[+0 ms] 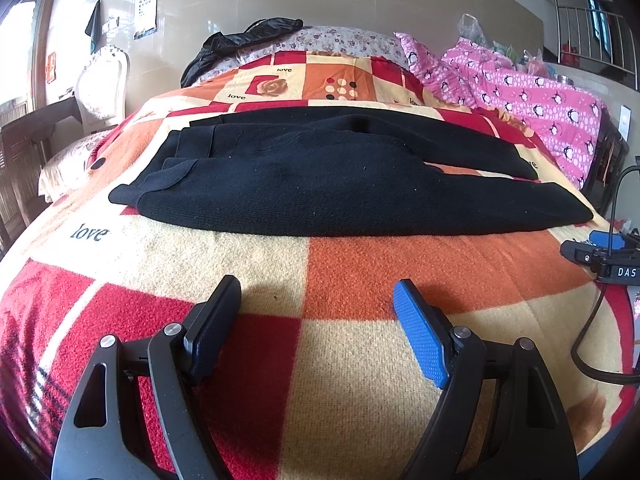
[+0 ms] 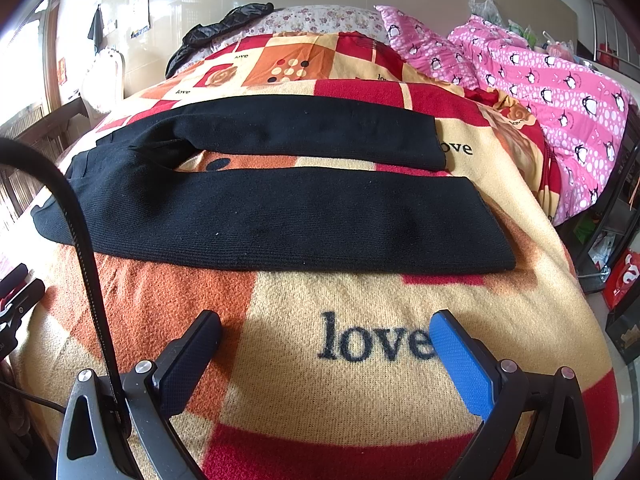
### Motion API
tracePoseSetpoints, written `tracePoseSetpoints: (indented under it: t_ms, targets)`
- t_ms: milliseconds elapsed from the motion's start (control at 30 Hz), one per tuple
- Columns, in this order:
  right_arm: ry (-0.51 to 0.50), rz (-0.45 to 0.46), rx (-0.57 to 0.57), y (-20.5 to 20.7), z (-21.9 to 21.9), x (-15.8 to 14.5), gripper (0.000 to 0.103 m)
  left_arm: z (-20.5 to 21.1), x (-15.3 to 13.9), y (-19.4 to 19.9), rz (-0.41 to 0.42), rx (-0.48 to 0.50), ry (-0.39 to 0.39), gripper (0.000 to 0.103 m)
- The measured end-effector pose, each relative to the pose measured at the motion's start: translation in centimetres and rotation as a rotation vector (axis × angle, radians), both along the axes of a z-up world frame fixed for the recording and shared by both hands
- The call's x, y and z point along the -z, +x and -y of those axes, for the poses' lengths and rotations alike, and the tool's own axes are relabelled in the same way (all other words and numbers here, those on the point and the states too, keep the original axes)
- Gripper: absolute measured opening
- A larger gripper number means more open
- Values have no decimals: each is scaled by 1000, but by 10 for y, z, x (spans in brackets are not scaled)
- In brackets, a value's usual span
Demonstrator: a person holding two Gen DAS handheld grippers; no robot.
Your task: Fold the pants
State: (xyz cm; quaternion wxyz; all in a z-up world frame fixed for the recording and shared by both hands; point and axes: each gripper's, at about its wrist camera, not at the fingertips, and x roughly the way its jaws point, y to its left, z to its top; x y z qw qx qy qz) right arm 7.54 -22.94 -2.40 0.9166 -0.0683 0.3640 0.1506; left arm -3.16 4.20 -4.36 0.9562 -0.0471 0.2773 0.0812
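Black knit pants (image 1: pixel 320 184) lie flat across a red, orange and cream checked blanket (image 1: pixel 360 360), waist to the left, two legs running right. In the right wrist view the pants (image 2: pixel 280 220) show both legs side by side with a strip of blanket (image 2: pixel 280 380) between them. My left gripper (image 1: pixel 316 300) is open and empty, low over the blanket in front of the pants' near edge. My right gripper (image 2: pixel 324 332) is open and empty, also short of the near leg. The right gripper's body (image 1: pixel 604 260) shows at the right edge of the left wrist view.
A pink penguin-print quilt (image 1: pixel 520 92) is bunched at the back right. A black jacket (image 1: pixel 240 44) lies at the head of the bed. A chair (image 1: pixel 100 88) stands left of the bed. A black cable (image 2: pixel 84 240) crosses the right wrist view. Shelves and boxes (image 2: pixel 616 272) stand right of the bed.
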Motion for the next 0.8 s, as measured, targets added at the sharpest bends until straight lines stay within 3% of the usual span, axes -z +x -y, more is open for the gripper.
tracePoseSetpoints:
  t_ms: [233, 433, 800]
  targets:
    - [0, 0, 0, 0, 0, 0, 103, -6, -2, -3, 22, 35, -54, 79]
    - [0, 1, 0, 0, 0, 0, 103, -16, -4, -5, 53, 45, -148, 79]
    - [-1, -5, 0, 1, 0, -1, 103, 4, -4, -1, -33, 35, 12, 79]
